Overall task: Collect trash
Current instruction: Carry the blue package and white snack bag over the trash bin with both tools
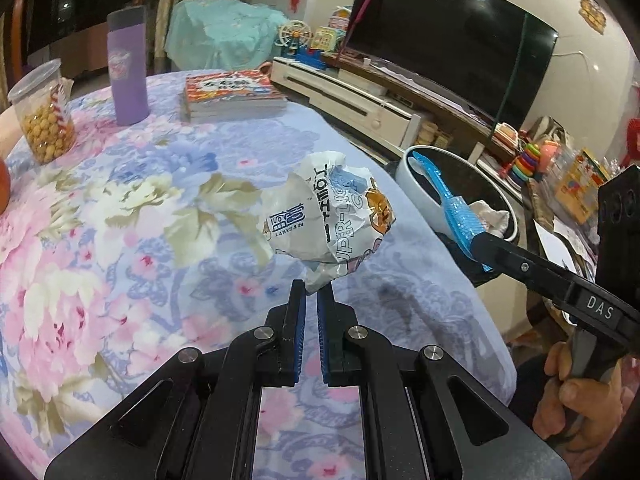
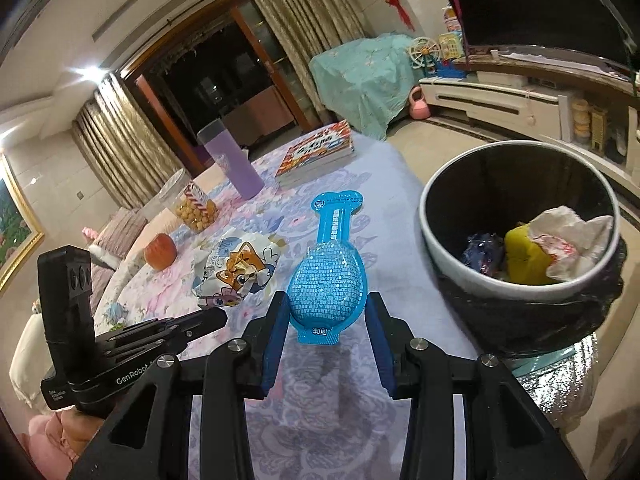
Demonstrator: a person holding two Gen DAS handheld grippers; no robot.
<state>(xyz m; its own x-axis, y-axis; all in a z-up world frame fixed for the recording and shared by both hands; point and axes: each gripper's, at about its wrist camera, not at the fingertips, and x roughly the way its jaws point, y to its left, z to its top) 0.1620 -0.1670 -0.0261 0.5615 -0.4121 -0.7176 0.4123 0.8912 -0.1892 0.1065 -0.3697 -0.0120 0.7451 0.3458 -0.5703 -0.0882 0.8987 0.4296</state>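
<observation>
My left gripper is shut on the lower corner of a crumpled white wrapper with a cartoon print, held above the floral tablecloth. The same wrapper shows in the right wrist view, left of centre. My right gripper is shut on a blue spoon-shaped plastic packet, its narrow end pointing away. That packet hangs over the rim of the trash bin in the left wrist view. The bin, lined with a black bag, holds a tissue, a yellow lump and a dark wrapper.
On the table stand a purple bottle, a clear jar of snack balls, a stack of books and an orange fruit. A TV on a low cabinet lies beyond the table's right edge. A hand grips the right tool.
</observation>
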